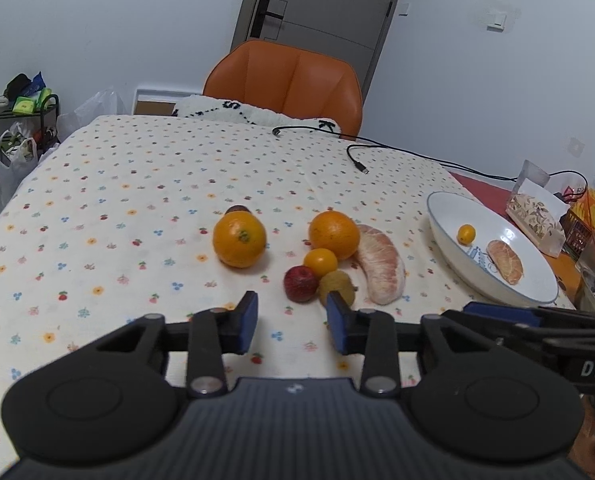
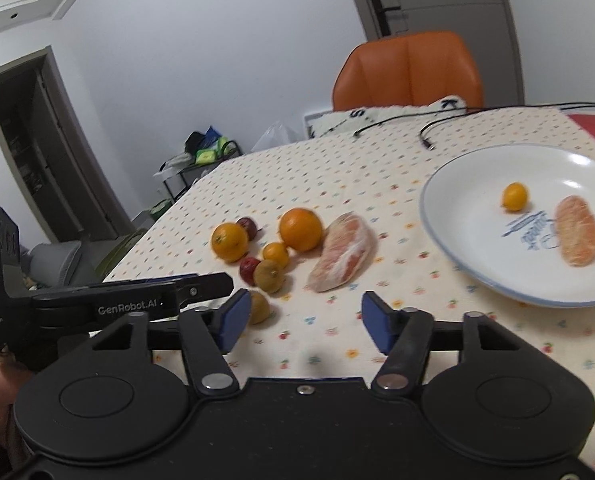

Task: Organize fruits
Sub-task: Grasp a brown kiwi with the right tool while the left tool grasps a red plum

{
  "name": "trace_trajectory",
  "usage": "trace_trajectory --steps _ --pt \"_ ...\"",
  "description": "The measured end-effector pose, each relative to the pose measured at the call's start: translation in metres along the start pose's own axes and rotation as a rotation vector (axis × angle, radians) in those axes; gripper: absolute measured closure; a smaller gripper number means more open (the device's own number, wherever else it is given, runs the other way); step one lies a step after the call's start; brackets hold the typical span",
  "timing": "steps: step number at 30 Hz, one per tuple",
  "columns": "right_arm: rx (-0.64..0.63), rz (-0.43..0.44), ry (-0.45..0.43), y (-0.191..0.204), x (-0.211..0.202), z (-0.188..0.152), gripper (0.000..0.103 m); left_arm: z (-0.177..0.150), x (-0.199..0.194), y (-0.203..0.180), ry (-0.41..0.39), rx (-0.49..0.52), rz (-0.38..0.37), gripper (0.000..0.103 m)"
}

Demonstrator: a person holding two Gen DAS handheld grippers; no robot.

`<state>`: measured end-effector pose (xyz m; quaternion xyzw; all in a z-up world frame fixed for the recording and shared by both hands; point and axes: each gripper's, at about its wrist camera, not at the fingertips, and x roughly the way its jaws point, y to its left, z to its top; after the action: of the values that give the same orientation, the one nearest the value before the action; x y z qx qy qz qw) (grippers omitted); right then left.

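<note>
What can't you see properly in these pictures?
- Small dark round fruit, left wrist view: mostly hidden behind the big orange.
- Yellow-brown round fruit, right wrist view: half hidden by one blue pad of the right tongs.
- Blue print on the white plate, right wrist view: too blurred to read.
- Colourful packets, left wrist view: cut off by the right edge.

**Both claws apart and empty**

The left claw (image 1: 291,322) points forward and downward, blue pads (image 1: 246,320) parted with nothing between them. The right claw (image 2: 305,320), at its 3 o'clock, gapes wider, equally empty, tilted downward.
</note>
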<state>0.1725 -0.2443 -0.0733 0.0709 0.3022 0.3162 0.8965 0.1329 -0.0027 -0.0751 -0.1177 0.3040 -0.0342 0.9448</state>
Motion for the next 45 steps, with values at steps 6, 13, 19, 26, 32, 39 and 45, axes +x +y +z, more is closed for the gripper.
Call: trace_trajectory --steps 6,13,19,26,32,39,45 --pt "-0.004 0.023 0.037 0.009 0.018 0.0 0.054 0.0 0.002 0.009 0.02 0.003 -0.015 0.075" --pt "-0.009 0.045 0.068 0.018 0.036 -0.001 0.061 0.002 0.004 0.018 0.028 0.0 -0.032 0.076" --pt "-0.017 0.063 0.083 0.024 0.05 -0.001 0.066 0.004 0.006 0.021 0.033 0.005 -0.043 0.076" --pt "-0.012 0.092 0.093 0.022 0.051 -0.001 0.078 0.007 0.015 0.017 0.035 0.017 -0.058 0.076" --pt "-0.011 0.072 0.085 0.016 0.044 0.001 0.078 0.008 0.025 0.013 0.042 0.025 -0.058 0.076" --pt "0.0 0.049 0.075 0.004 0.036 0.001 0.078 0.013 0.035 0.001 0.042 0.053 -0.043 0.075" --pt "0.017 0.028 0.071 -0.006 0.03 0.001 0.078 0.014 0.042 -0.004 0.03 0.067 -0.037 0.074"
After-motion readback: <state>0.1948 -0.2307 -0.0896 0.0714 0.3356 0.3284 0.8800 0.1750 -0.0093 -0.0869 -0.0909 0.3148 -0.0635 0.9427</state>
